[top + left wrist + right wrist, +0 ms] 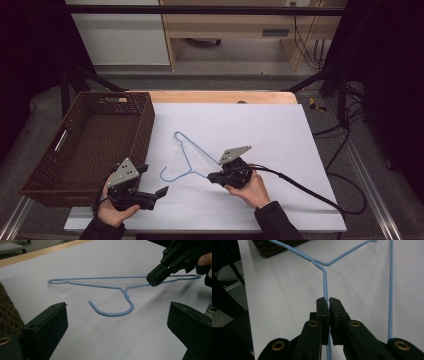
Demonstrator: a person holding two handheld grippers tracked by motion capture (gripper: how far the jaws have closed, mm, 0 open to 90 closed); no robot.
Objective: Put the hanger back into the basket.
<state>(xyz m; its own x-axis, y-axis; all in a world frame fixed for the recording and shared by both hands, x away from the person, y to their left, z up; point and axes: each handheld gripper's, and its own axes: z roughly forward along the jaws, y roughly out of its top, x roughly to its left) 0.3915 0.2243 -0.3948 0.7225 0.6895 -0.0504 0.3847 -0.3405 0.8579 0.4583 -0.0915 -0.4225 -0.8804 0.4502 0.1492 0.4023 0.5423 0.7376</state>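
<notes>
The blue wire hanger lies flat on the white sheet covering the table, just beside the wicker basket, which sits at about nine o'clock from it. Its hook curls toward the person's left hand. The right gripper is clenched on one sloping shoulder wire, a little way out from the twisted neck; the pads press the thin wire between them. The left gripper is released, its jaws standing wide and apart from the hanger, at roughly seven o'clock of the hook.

By its look the hanger should be very light and springy: thin coated wire that will flex and pivot in a single pinch, and the smooth coating may let it slip or spin between the pads. A second hold near the hook or neck, where the wire is doubled and stiffest, would likely steady it best.

No brand, label or writing can be read anywhere
</notes>
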